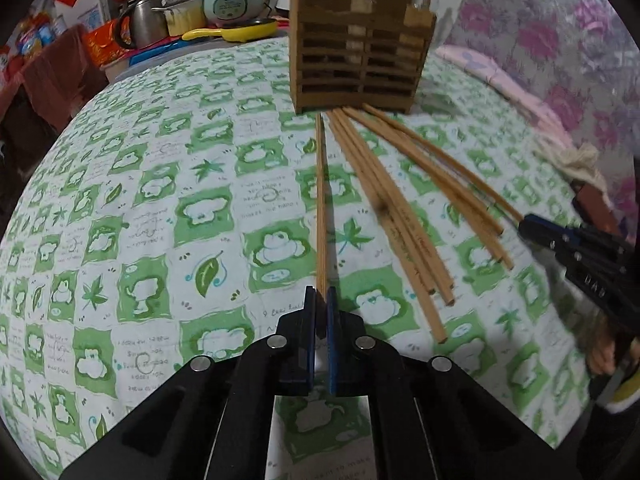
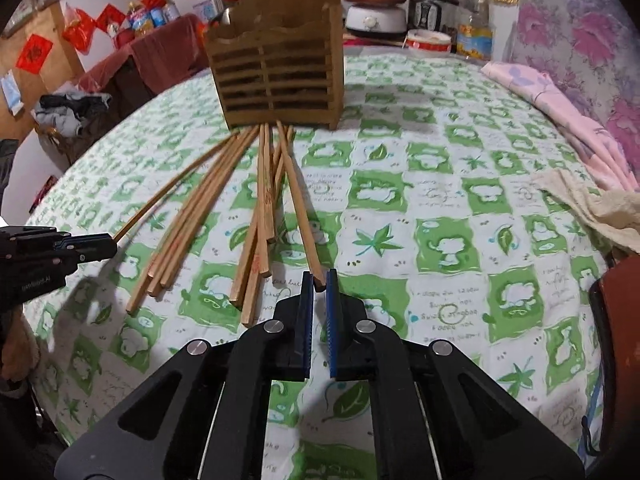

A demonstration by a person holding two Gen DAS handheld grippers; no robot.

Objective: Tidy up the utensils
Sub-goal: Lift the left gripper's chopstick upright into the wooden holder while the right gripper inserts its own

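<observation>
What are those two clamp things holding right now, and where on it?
Each hand-held gripper pinches one long light-wooden chopstick by its near end: the left hand-held gripper holds one, the right hand-held gripper another. Their far ends point toward the brown slatted wooden holder.

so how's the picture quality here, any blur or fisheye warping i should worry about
Left wrist view: heavy fisheye bend, the green checked tablecloth bulges like a dome; the right hand-held gripper at the edge is motion-blurred; the chopstick in the left hand-held gripper is sharp. Right wrist view: same warping, dark corners, soft shadows under the chopstick holder.
</observation>
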